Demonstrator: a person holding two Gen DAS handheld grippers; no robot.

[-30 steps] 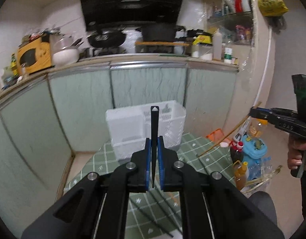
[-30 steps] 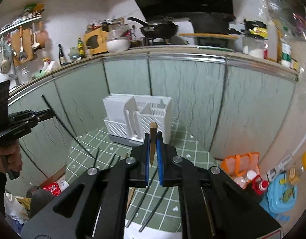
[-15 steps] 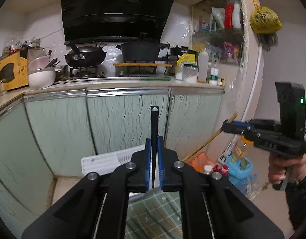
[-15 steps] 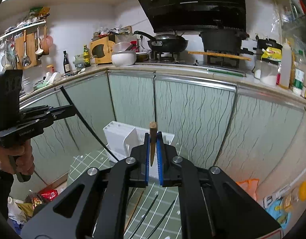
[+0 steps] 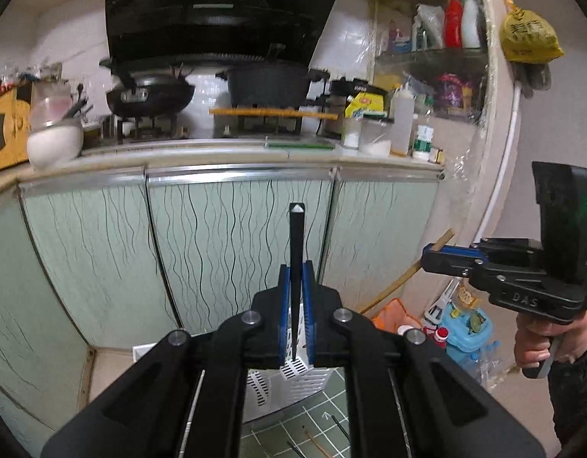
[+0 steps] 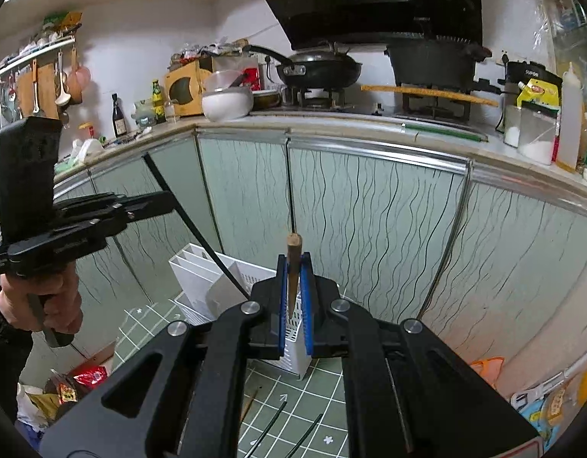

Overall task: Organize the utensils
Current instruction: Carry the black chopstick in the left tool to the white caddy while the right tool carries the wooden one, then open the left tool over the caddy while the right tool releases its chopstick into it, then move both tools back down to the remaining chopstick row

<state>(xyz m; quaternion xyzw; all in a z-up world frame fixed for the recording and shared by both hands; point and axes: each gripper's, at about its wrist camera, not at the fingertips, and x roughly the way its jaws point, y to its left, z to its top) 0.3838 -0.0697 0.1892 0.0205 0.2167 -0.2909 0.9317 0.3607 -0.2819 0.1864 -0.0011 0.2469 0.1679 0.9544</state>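
Note:
My left gripper (image 5: 295,274) is shut on a black chopstick (image 5: 296,236) that points up and forward; it also shows in the right wrist view (image 6: 186,221). My right gripper (image 6: 294,267) is shut on a brown wooden chopstick (image 6: 293,263), whose long end shows in the left wrist view (image 5: 400,282). Both grippers are held above the white slotted utensil holder (image 6: 224,286), which stands on the green checked table (image 6: 324,389). The holder's lower part shows between my left fingers (image 5: 293,370). Several loose chopsticks (image 6: 270,427) lie on the table in front of it.
Pale green cabinet doors (image 6: 369,221) stand close behind the table. The counter above holds a wok (image 6: 316,68), a black pot (image 5: 266,84), a white bowl (image 6: 226,103) and bottles. Orange and blue items (image 5: 461,328) sit on the floor at the right.
Both grippers have risen and tilted up with their chopsticks still held. The holder and table have dropped to the bottom of both views.

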